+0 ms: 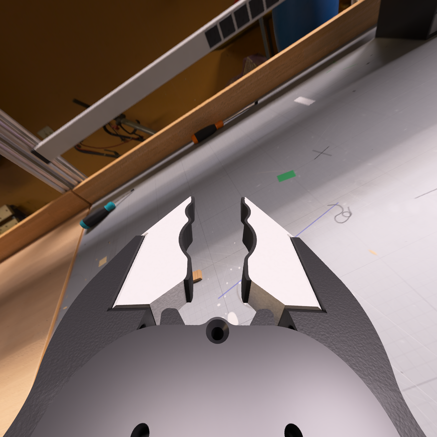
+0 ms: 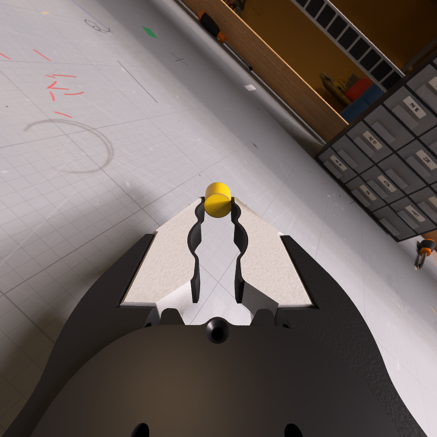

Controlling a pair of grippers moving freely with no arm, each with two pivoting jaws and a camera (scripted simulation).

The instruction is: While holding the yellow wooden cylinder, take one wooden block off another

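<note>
My right gripper [image 2: 217, 201] is shut on the yellow wooden cylinder [image 2: 217, 199], pinched at the fingertips and held above the grey gridded mat [image 2: 142, 153]. My left gripper [image 1: 217, 201] is open and empty above the mat [image 1: 307, 283]. A small piece of a light wooden block [image 1: 197, 275] shows on the mat between the left gripper's fingers, mostly hidden by the left finger. No stack of blocks is clearly visible in either view.
An orange-and-black screwdriver [image 1: 208, 131] and a teal-and-black screwdriver [image 1: 97, 215] lie by the wooden back rail [image 1: 165, 146]. A green patch [image 1: 286, 176] marks the mat. In the right wrist view stand a grey drawer cabinet [image 2: 390, 165], the orange-handled screwdriver [image 2: 211, 26] and another orange-handled tool [image 2: 425, 250].
</note>
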